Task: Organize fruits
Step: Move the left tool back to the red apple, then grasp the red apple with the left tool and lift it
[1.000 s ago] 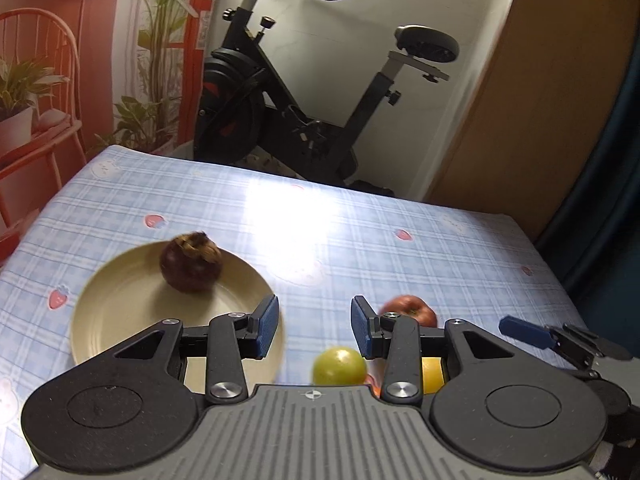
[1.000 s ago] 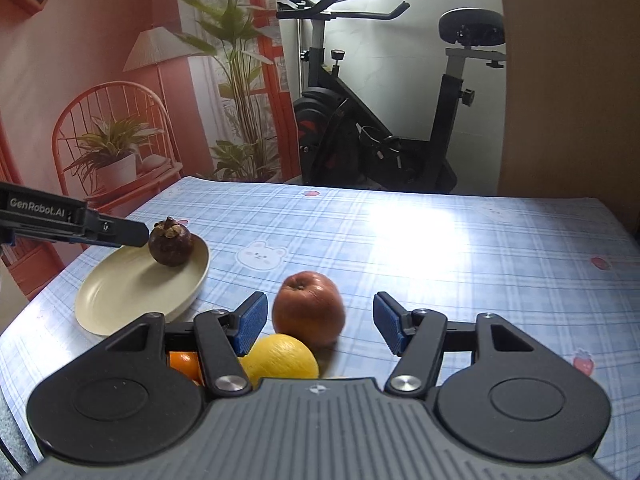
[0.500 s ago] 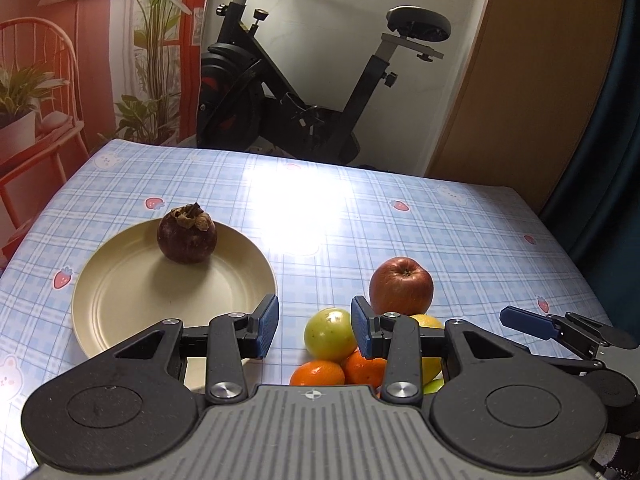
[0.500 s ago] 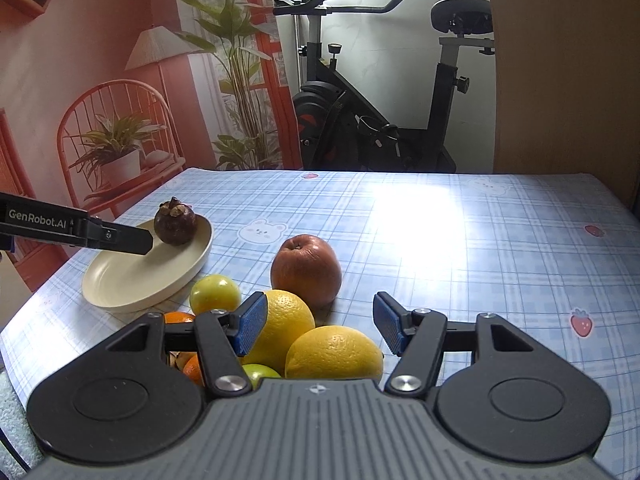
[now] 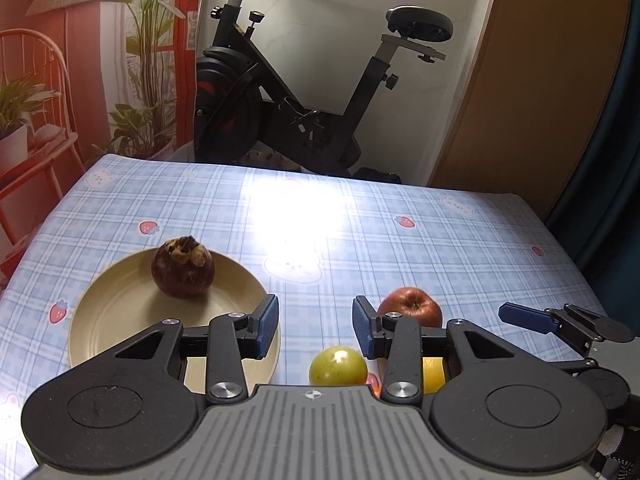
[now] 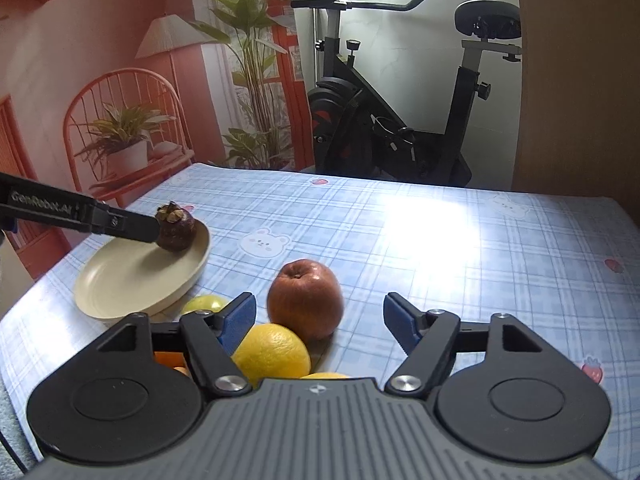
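I hold the left gripper [image 5: 315, 326] and right gripper [image 6: 319, 320] spread wide, empty. Nearest, a green fruit [image 5: 338, 366] and orange [image 6: 272, 352] sit beside the apple [image 6: 306, 298]. Beyond the apple, a mangosteen [image 5: 183, 266] rests on the plate [image 5: 120, 312]. Past the checked tablecloth [image 6: 440, 240] stands an exercise bike [image 5: 304, 100].

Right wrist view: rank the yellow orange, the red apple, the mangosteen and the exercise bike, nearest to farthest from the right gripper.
From the right gripper:
1. Yellow orange, low, by the left fingertip.
2. Red apple, just ahead, left of centre on the tablecloth.
3. Mangosteen, far left, on the cream plate.
4. Exercise bike, beyond the table's far edge.
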Demonstrator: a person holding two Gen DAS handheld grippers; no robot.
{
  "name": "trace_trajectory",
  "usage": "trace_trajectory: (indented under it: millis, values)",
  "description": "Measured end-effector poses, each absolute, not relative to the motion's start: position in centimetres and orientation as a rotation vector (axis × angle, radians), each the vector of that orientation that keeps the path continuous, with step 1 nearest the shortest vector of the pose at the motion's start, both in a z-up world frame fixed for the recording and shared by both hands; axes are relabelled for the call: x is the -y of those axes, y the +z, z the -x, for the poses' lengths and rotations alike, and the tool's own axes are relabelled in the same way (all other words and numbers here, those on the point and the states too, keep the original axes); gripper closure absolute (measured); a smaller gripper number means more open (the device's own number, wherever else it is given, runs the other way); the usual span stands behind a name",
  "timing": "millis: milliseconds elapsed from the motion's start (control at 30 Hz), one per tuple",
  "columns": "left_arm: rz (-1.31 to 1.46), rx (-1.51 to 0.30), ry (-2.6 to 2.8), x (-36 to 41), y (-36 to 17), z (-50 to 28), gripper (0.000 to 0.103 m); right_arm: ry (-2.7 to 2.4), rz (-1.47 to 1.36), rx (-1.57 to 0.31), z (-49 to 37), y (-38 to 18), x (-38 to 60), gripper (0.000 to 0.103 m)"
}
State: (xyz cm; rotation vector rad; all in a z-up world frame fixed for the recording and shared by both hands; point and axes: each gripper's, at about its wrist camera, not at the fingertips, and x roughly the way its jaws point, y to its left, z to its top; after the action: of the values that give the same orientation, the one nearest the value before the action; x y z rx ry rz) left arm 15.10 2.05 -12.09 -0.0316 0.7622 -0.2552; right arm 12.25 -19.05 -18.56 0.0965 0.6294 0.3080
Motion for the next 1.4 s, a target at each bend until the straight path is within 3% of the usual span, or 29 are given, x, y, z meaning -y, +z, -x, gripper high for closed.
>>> trace_trajectory:
  millis: [667, 1033, 1400]
  values:
    - [0.124, -0.965, -0.443, 2.8, -15.0, -22.7, 0.060, 0.389, -0.145, -0.755, -17.1, -20.5, 17.8, 0.027]
    - [0.179, -1.045, -0.502, 4.1, -17.7, -24.4, 0.060, 0.405, -0.156, -0.827, -18.3, -21.6, 17.6, 0.037]
    - [0.253, -1.077, -0.512, 3.4, -19.1, -25.3, 0.060, 0.400, -0.177, -0.856, -19.1, -22.0, 17.4, 0.039]
